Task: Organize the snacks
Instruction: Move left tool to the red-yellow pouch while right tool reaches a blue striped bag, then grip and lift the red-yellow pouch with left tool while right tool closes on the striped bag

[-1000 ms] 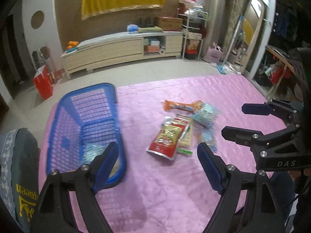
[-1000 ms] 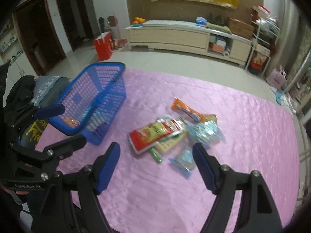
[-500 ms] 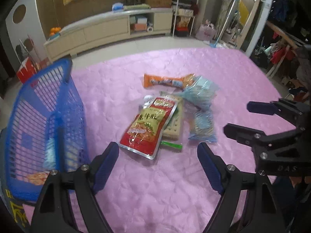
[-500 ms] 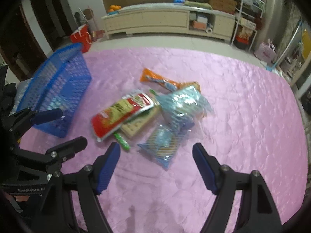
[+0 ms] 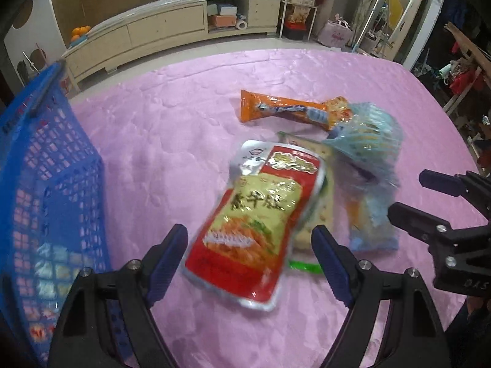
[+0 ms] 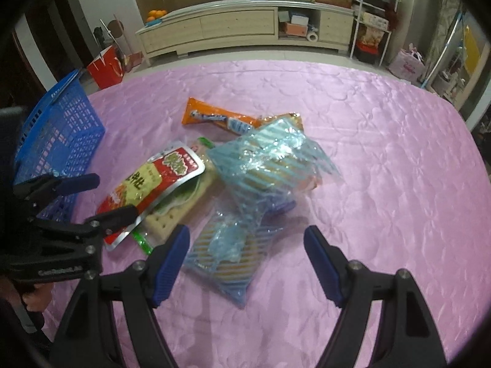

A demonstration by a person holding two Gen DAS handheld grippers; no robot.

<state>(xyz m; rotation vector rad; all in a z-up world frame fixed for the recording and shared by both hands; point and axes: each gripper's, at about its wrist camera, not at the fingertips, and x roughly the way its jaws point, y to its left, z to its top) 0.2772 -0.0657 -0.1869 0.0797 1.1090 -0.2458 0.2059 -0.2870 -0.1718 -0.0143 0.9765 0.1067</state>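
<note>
A pile of snack packs lies on the pink quilted cloth (image 5: 172,141). A red and yellow pouch (image 5: 254,224) lies just ahead of my open, empty left gripper (image 5: 250,256). Under it is a cracker pack (image 6: 181,205). An orange stick pack (image 5: 285,110) lies further back. A crumpled blue striped bag (image 6: 270,165) and a flat blue striped pack (image 6: 227,254) lie ahead of my open, empty right gripper (image 6: 245,257). The blue mesh basket (image 5: 40,184) stands to the left with some snacks inside.
The cloth's edge runs along the far side. Beyond it are a tiled floor, a long low cabinet (image 6: 245,27) and a red paper bag (image 6: 106,67). Each gripper shows at the side of the other's view.
Both grippers have moved forward and down toward the snack pile, which now looks much larger. The basket has slid to the left edge of both views. Both stay open.
</note>
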